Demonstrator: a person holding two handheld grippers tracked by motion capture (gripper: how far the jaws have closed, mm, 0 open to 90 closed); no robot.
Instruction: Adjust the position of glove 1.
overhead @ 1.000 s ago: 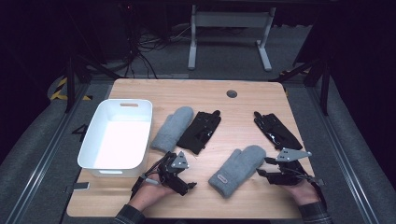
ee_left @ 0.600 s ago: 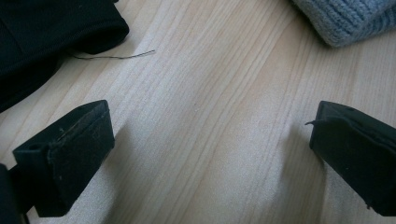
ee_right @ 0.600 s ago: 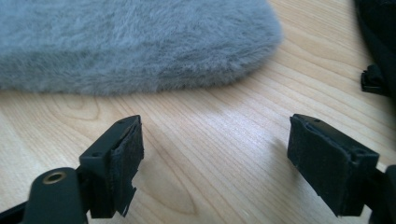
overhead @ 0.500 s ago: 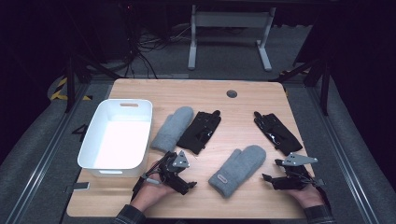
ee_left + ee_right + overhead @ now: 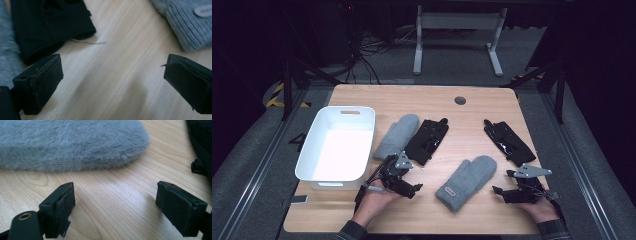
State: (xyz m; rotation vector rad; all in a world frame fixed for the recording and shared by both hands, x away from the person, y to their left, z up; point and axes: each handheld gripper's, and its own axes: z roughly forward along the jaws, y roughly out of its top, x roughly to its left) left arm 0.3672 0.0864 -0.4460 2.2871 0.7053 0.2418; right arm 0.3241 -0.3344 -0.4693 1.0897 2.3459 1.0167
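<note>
The right gripper (image 5: 507,183) has come down near the table (image 5: 432,100) since a moment ago, and its jaws have just been opening with nothing between them. It lies low and level, the grey mitten (image 5: 467,181) just ahead. The left gripper (image 5: 404,181) is open too, holding nothing. Its own view shows a loose thread (image 5: 87,42) by the black glove (image 5: 50,22).

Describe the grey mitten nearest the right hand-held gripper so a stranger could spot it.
Start at the white bin on the wooden table's left. Toward the near right lies a grey mitten. Unlike the other grey mitten touching a black glove, it lies alone and bears a small label.
</note>
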